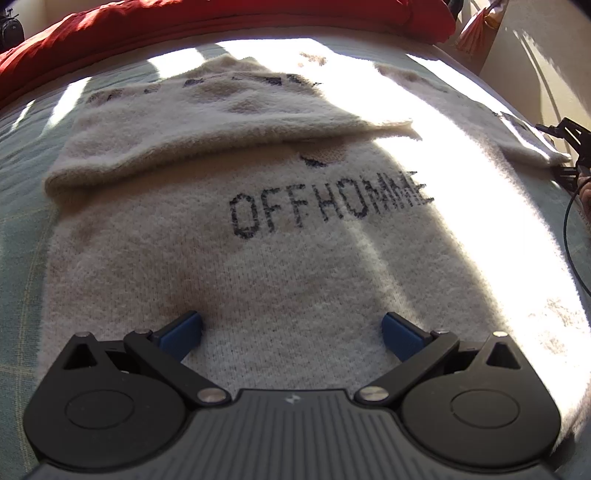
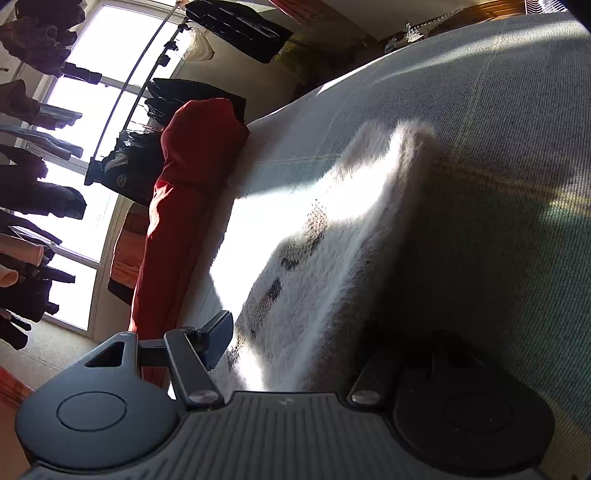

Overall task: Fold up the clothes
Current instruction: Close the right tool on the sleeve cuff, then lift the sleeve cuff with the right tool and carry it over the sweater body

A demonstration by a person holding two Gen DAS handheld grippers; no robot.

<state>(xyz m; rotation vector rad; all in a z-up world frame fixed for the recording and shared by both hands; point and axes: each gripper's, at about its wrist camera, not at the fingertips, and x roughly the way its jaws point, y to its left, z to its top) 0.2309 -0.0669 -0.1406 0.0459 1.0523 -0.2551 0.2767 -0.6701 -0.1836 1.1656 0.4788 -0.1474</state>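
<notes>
A cream fuzzy sweater point(image 1: 280, 266) with dark "OFFHOMME" lettering lies flat on the pale green checked bedsheet point(image 1: 22, 229). One sleeve point(image 1: 207, 122) is folded across its chest. My left gripper point(image 1: 291, 332) hovers open just over the sweater's lower part, nothing between its blue pads point(image 1: 183, 332). The other sleeve point(image 2: 325, 236) stretches out to the side, and its end lies between the jaws of my right gripper point(image 2: 295, 336), also seen at the sleeve's cuff point(image 1: 557, 147). One pad point(image 2: 218, 339) stands just beside the fabric; the other finger is hidden in shadow under the sleeve.
A red duvet point(image 1: 221, 22) point(image 2: 184, 206) is bunched along the bed's far edge. Beyond it a rack of hanging dark clothes point(image 2: 37, 192) stands before a bright window. A black cable point(image 1: 567, 236) and part of a hand point(image 1: 585, 192) show at the right.
</notes>
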